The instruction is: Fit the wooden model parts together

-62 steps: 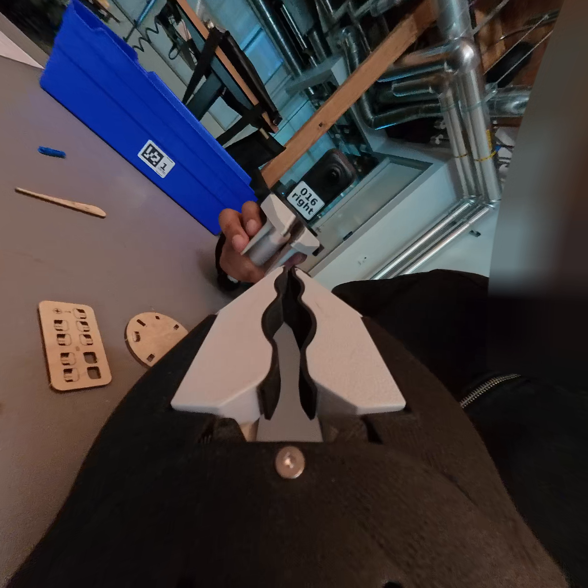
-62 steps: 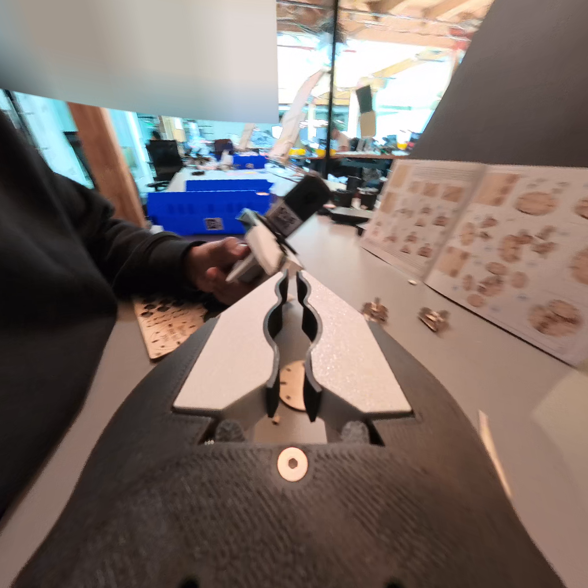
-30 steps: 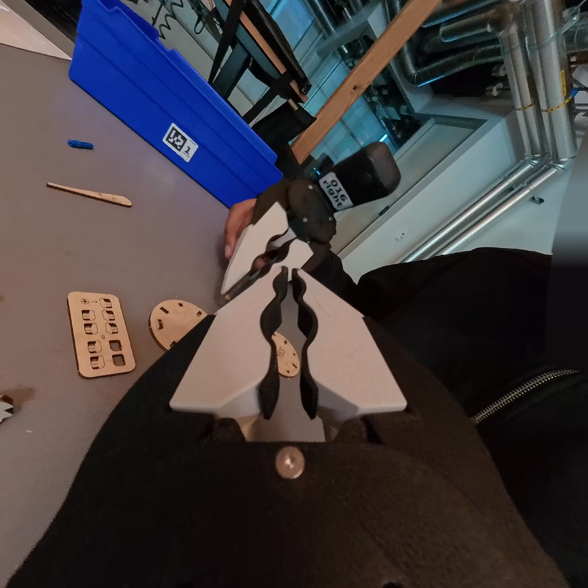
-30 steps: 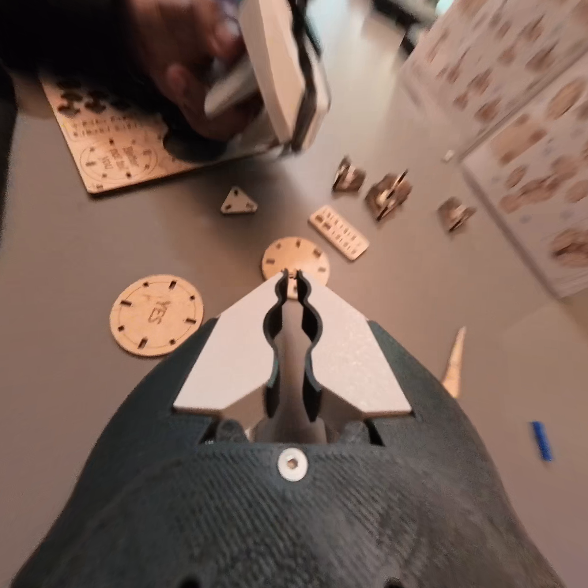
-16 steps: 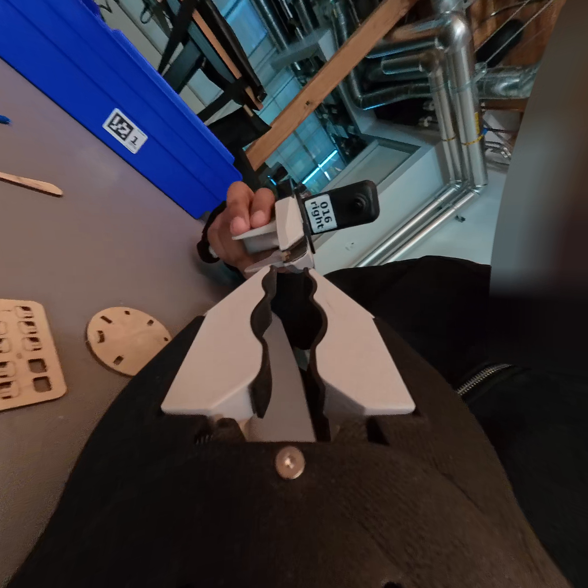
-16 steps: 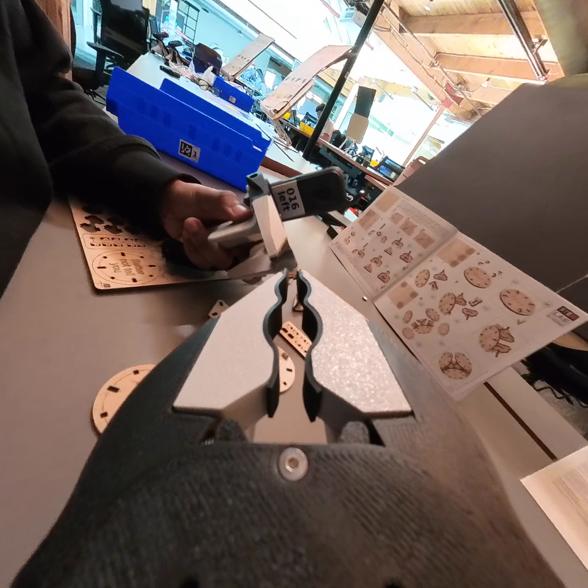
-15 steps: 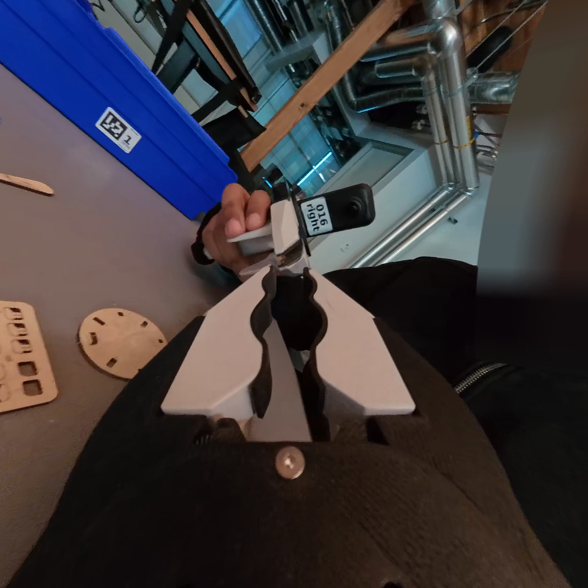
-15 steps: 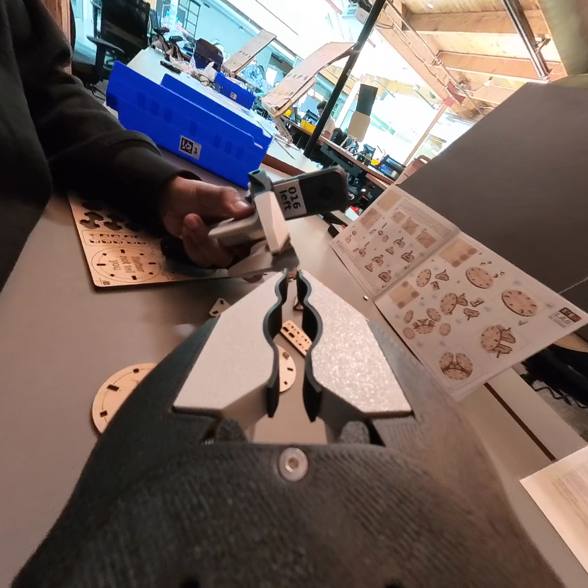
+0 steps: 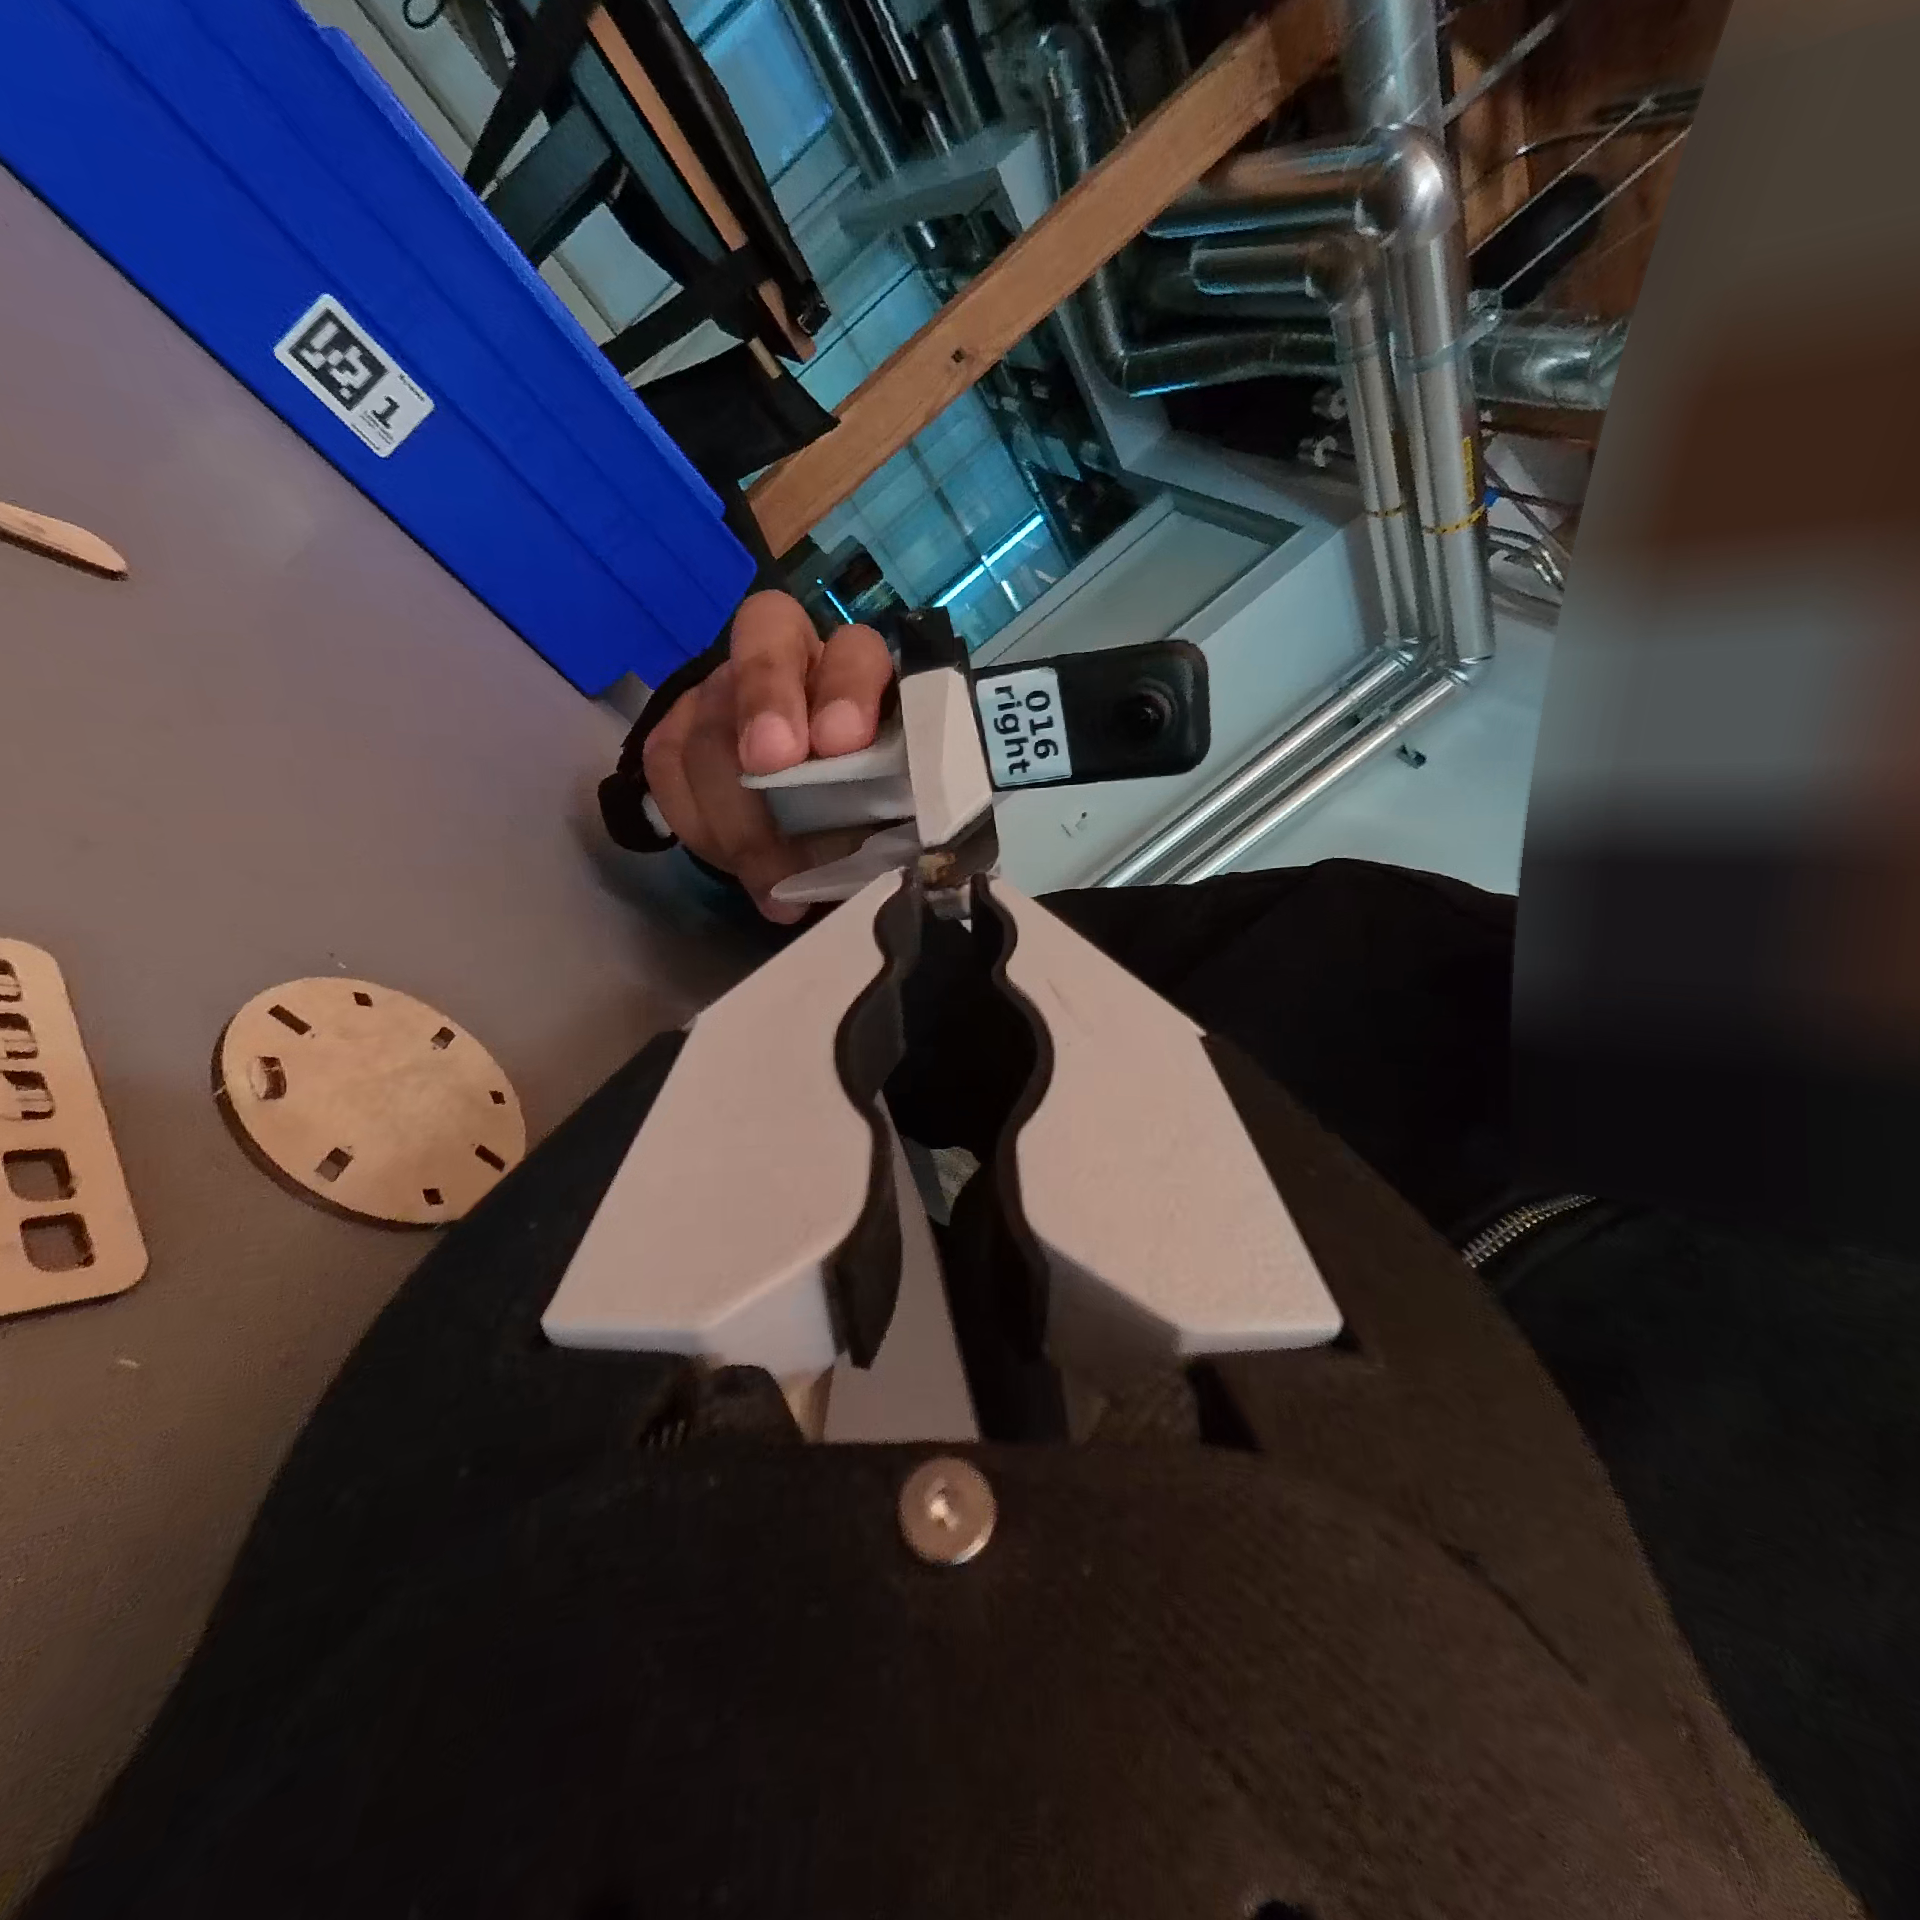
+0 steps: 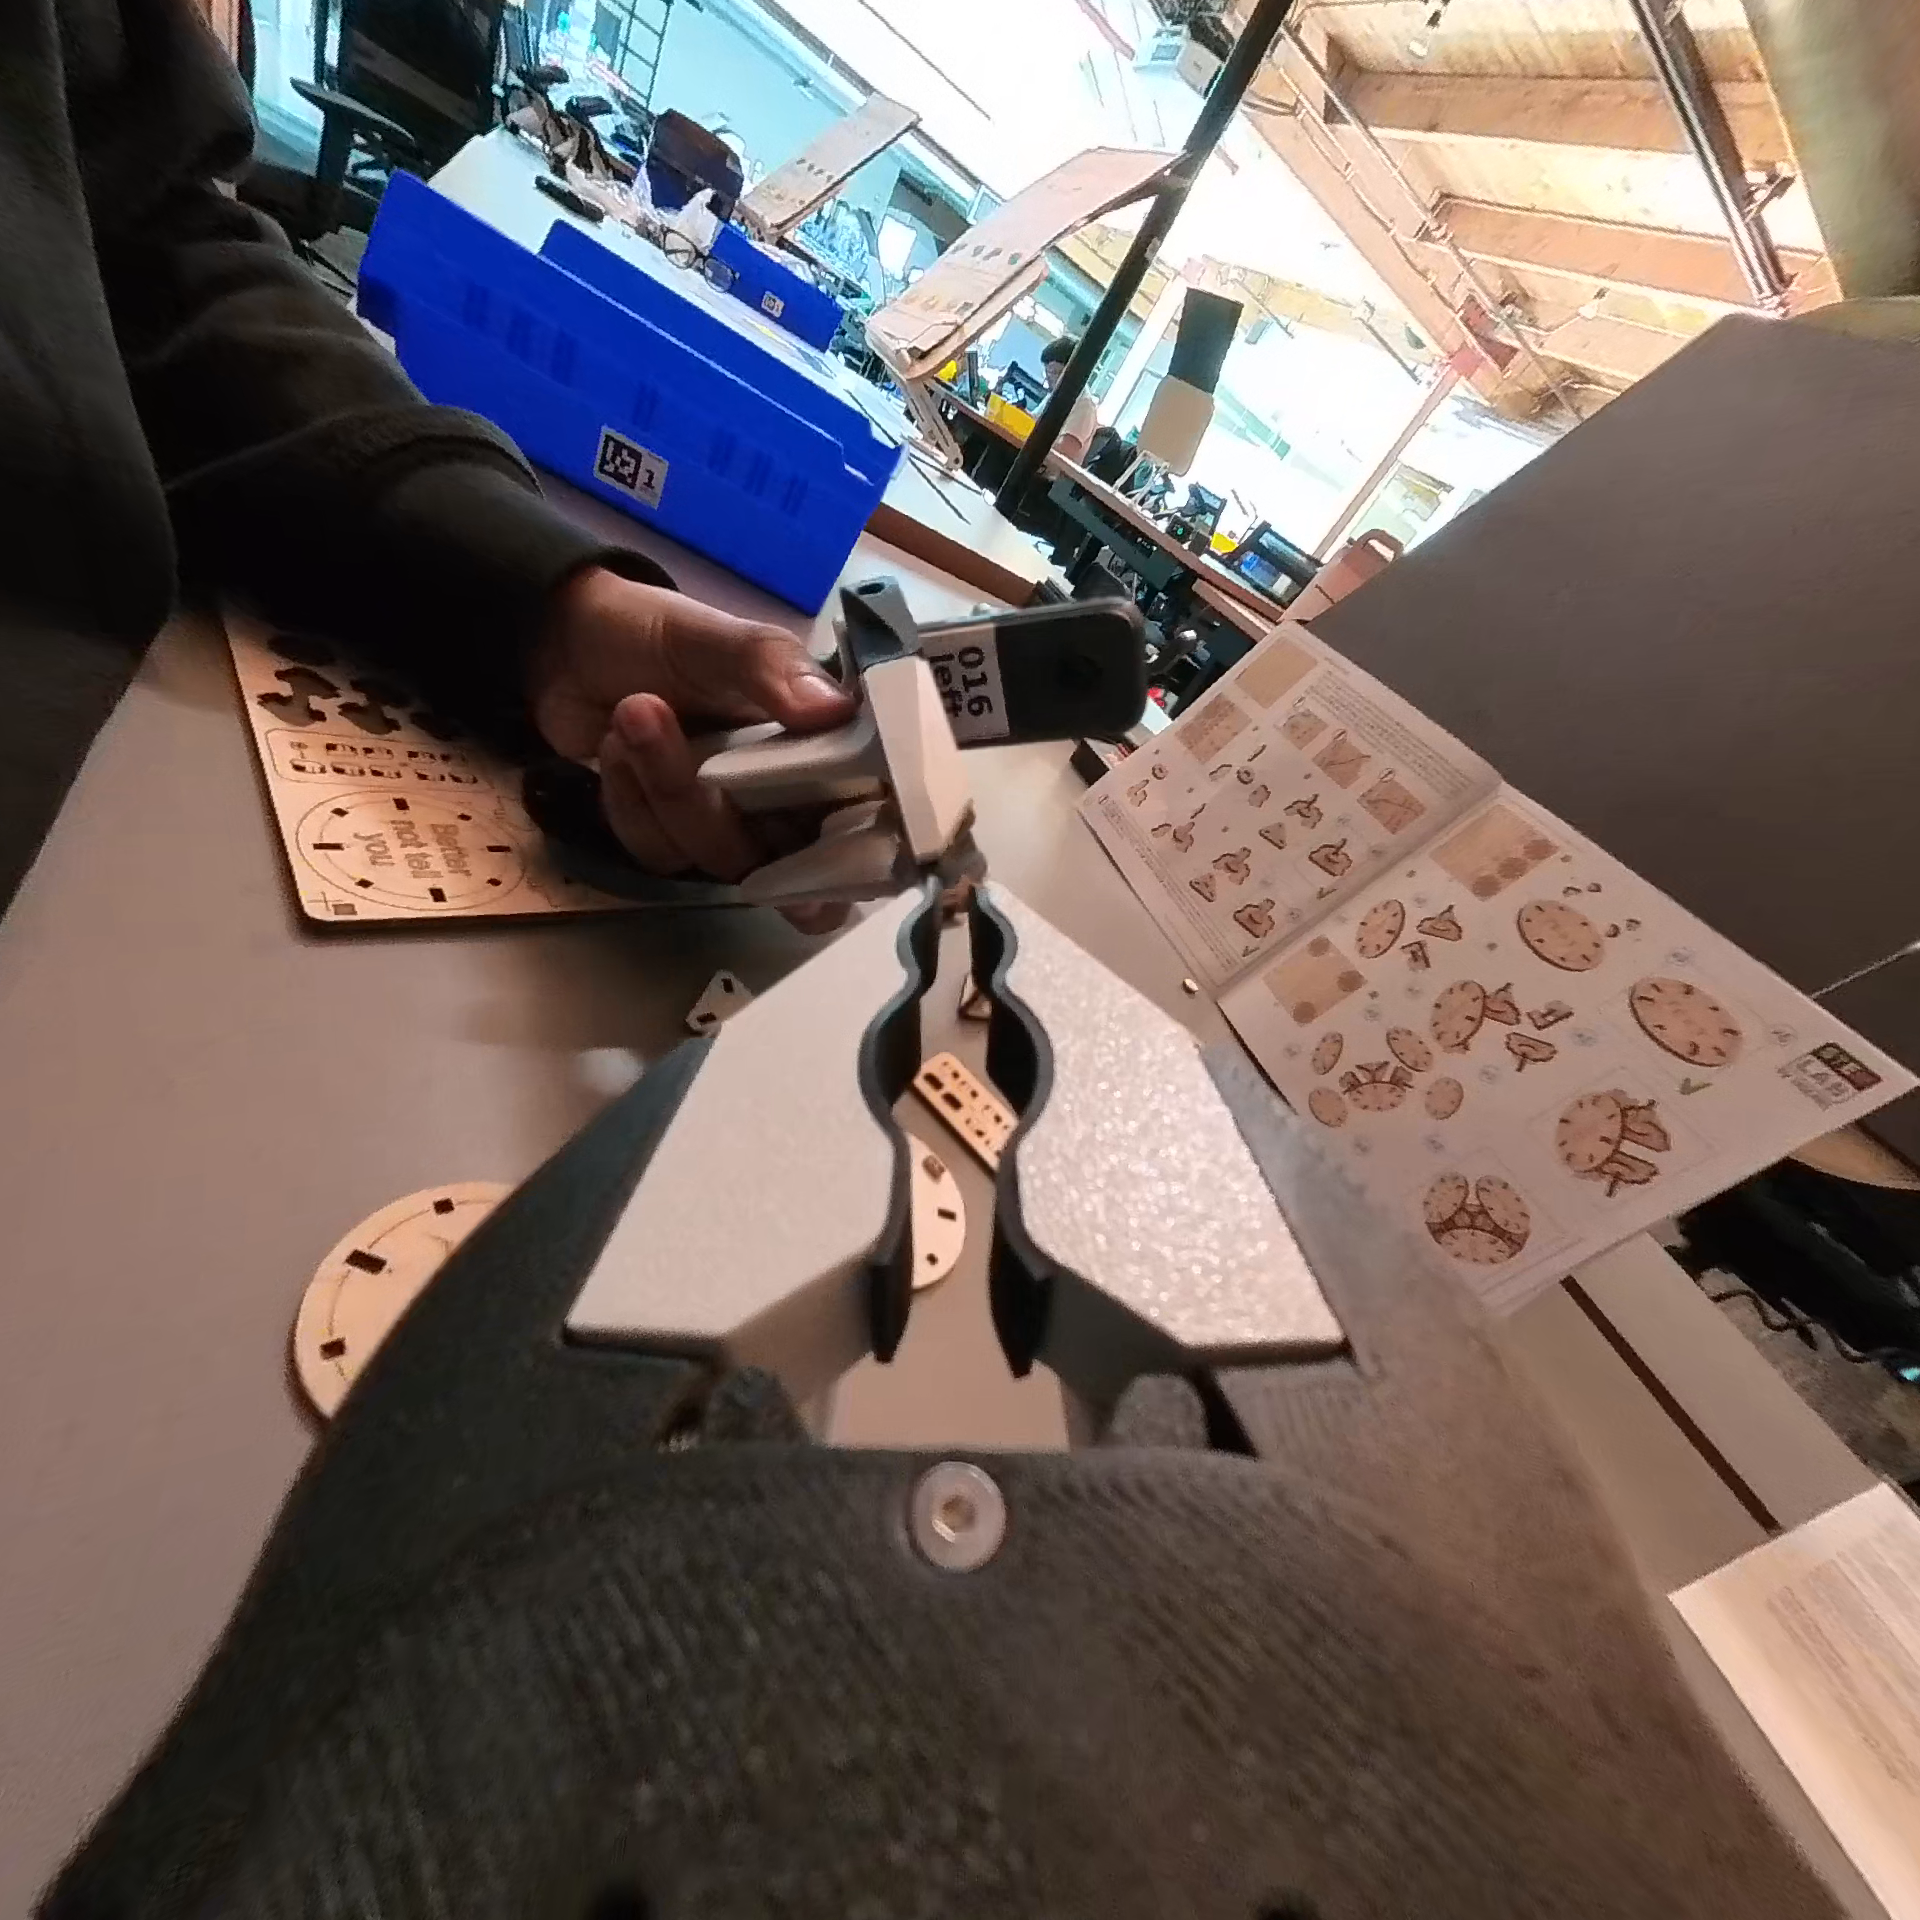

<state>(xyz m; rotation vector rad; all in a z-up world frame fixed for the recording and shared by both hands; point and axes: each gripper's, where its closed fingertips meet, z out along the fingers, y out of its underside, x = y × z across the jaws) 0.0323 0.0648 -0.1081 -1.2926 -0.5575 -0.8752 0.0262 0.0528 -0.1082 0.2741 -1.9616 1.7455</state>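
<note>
Left gripper (image 9: pixel 940 902): jaws narrowly apart around small wooden piece (image 9: pixel 938 864)
Right gripper (image 10: pixel 954 902): tip to tip, pinching same piece; disc (image 9: pixel 369 1099) at nine o'clock

Wooden kit parts and paper lying around a grey table (image 10: pixel 156 1039).
A blue bin (image 10: pixel 644 416) with a white code sticker is sitting at the far edge. A slotted wooden disc (image 9: pixel 369 1101) is lying beside a perforated wooden strip (image 9: pixel 52 1143); a pointed wooden stick (image 9: pixel 62 545) is lying farther off. A laser-cut wooden sheet (image 10: pixel 395 821) is resting flat, an open illustrated instruction leaflet (image 10: pixel 1486 1018) is spreading at the right, and a small triangular piece (image 10: pixel 717 1000) is lying nearby. Metal pipes (image 9: pixel 1403 312) are running behind.
</note>
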